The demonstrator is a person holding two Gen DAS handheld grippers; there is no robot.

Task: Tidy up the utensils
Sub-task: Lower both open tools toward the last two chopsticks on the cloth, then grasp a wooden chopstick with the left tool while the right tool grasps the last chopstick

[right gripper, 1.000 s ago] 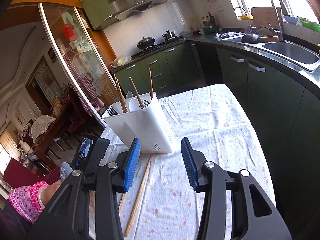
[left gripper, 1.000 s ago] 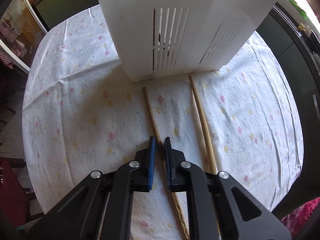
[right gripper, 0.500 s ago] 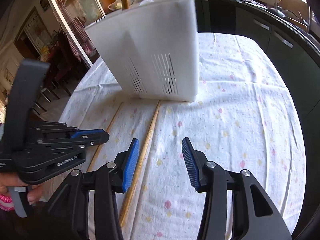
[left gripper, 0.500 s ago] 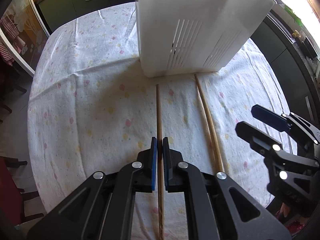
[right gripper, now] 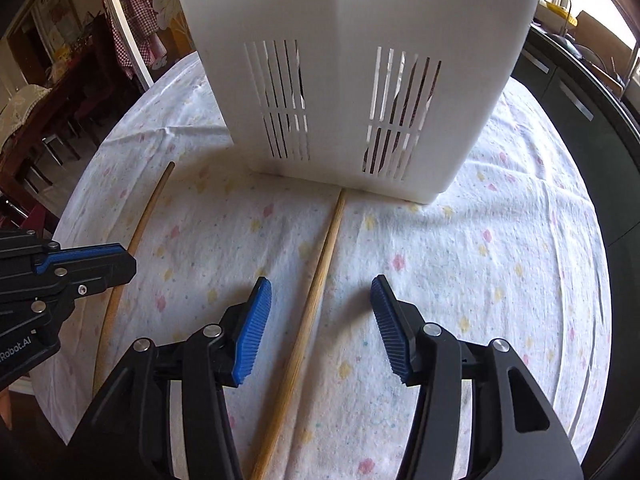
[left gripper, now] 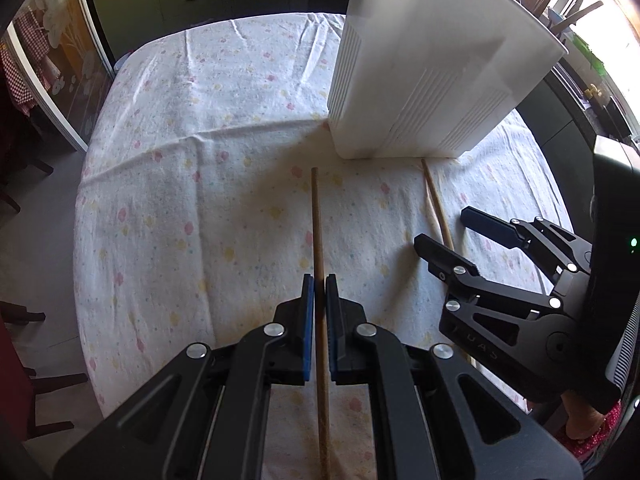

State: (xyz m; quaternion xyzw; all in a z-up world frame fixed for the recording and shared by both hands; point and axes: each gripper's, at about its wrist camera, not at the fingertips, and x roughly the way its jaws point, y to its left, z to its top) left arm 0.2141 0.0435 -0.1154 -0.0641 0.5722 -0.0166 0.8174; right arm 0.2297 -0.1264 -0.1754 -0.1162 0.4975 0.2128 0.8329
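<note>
Left gripper (left gripper: 320, 292) jaws clamped on a thin wooden chopstick (left gripper: 317, 220), right gripper (right gripper: 320, 320) jaws opening astride (not touching) a paler wooden chopstick (right gripper: 320, 276) on the cloth-covered bench (right gripper: 480, 260)

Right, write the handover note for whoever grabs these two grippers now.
Left hand-held gripper: shut on the darker chopstick, whose far end is clear of the holder.
Right hand-held gripper: jaws opening, straddling the paler chopstick without touching it.
Things: the paler chopstick lies flat on the tablecloth, tip against the holder's base. The white slotted holder stands upright at the far side of both.
Done: one chopstick gripped.
Left: close the right hand-held gripper on the paler chopstick, then drop both into the holder.
</note>
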